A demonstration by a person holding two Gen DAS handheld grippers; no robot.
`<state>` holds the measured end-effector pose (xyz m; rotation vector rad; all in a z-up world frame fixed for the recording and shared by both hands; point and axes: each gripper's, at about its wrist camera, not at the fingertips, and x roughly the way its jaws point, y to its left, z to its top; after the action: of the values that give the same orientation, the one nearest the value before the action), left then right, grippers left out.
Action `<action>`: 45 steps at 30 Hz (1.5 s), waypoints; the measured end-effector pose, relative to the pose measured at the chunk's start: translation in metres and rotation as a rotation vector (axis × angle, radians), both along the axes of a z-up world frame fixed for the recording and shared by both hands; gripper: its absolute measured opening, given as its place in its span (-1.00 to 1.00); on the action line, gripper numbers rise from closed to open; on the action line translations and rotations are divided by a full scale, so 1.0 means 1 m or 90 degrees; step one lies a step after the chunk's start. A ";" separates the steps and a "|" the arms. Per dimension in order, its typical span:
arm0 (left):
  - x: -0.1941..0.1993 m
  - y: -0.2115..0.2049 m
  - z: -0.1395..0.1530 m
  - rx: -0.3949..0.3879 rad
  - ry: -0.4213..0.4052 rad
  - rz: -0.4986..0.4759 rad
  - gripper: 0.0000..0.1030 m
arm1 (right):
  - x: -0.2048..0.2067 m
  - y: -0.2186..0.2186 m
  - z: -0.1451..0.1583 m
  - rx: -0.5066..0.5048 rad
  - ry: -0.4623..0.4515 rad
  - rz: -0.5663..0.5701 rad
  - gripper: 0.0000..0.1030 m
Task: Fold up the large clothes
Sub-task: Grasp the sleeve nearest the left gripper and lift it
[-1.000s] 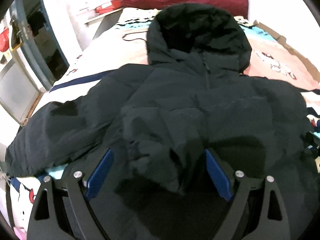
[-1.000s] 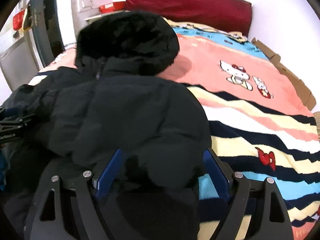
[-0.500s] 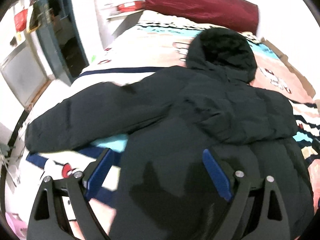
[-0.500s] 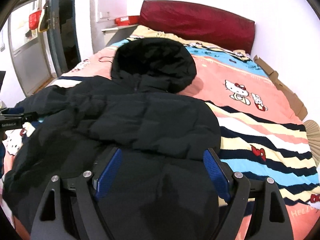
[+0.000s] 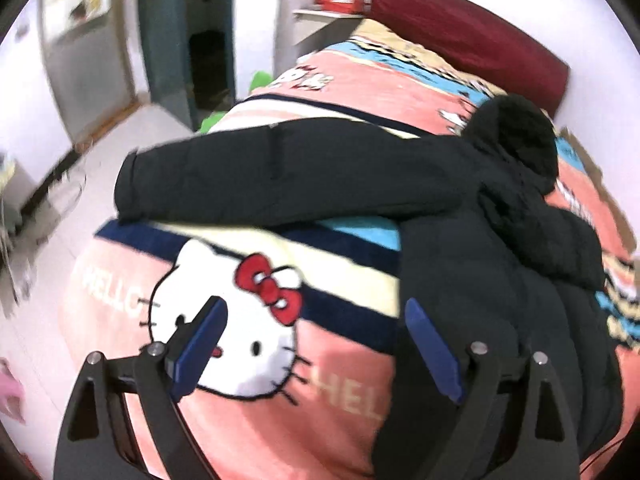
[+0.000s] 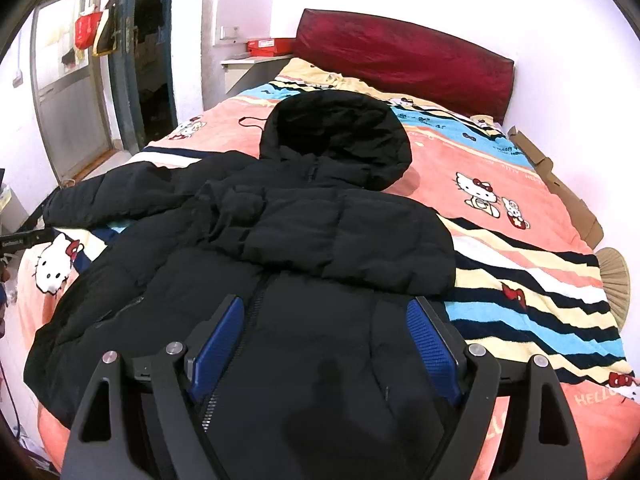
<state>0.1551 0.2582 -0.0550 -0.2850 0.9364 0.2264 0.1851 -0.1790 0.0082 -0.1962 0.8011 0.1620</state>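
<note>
A black hooded puffer jacket lies front up on the bed, its hood toward the headboard. One sleeve is folded across the chest. The other sleeve stretches out flat toward the bed's left edge. My left gripper is open above the cat-print blanket, just left of the jacket's body and nearer than the outstretched sleeve, with nothing between its fingers. My right gripper hangs open above the jacket's lower front by the zipper, not touching the cloth.
The striped pink blanket covers the bed. A dark red headboard cushion stands at the far end. Cardboard pieces and a straw fan line the right edge. A thin black cable lies beyond the hood. Left is floor and a doorway.
My left gripper swung left, off the jacket's body, to above the bare blanket beside the outstretched sleeve. My right gripper drew back and up from the folded sleeve. Both stayed open.
</note>
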 end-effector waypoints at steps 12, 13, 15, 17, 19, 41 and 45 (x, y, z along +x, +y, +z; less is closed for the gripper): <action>-0.024 0.147 -0.051 -0.267 -0.097 0.175 0.76 | 0.009 0.016 -0.016 -0.012 0.037 -0.020 0.61; -0.023 0.161 -0.056 -0.296 -0.108 0.189 0.76 | 0.011 0.016 -0.019 -0.015 0.042 -0.023 0.61; -0.019 0.185 -0.068 -0.345 -0.125 0.220 0.74 | 0.015 0.017 -0.021 -0.020 0.050 -0.030 0.61; -0.013 0.205 -0.077 -0.380 -0.139 0.250 0.73 | 0.017 0.017 -0.022 -0.025 0.052 -0.035 0.61; -0.006 0.222 -0.086 -0.410 -0.150 0.276 0.73 | 0.019 0.018 -0.021 -0.031 0.052 -0.039 0.61; 0.057 0.239 -0.085 -0.442 -0.183 0.297 -0.81 | -0.006 -0.042 0.005 -0.040 0.021 -0.123 0.61; 0.056 0.220 -0.047 -0.393 -0.196 0.260 -0.81 | -0.015 -0.056 0.008 -0.027 0.008 -0.135 0.61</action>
<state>0.2113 0.4782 -0.1021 -1.0565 0.6144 0.2536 0.1699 -0.2350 0.0165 -0.1494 0.8334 -0.0535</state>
